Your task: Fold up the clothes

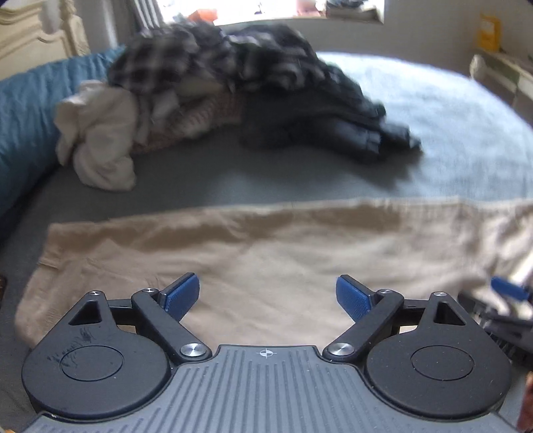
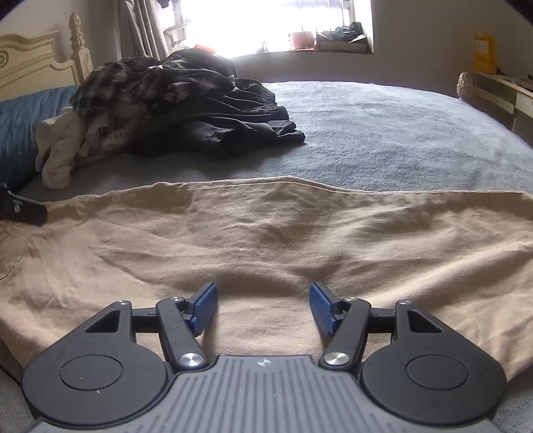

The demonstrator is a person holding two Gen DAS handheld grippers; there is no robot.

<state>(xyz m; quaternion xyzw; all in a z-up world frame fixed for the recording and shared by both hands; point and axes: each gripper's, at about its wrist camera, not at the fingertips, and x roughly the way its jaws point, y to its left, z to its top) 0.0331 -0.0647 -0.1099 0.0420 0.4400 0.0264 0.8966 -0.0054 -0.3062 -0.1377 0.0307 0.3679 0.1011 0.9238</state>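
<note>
Tan trousers (image 2: 266,233) spread flat across grey bed cover (image 2: 399,133), left gripper (image 1: 268,294) and right gripper (image 2: 263,304) both spread wide and empty above them, heap of unfolded clothes (image 2: 173,100) beyond near cream headboard (image 2: 30,63), bright window (image 2: 266,23) behind.

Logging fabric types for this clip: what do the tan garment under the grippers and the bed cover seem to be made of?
The tan trousers look like matte woven cotton twill: fine diagonal weave near the right gripper, soft creases, a stitched seam along the far edge. The grey bed cover looks like a napped, fleece-like or terry blanket, fuzzy and dull; the exact fibre cannot be told.
</note>
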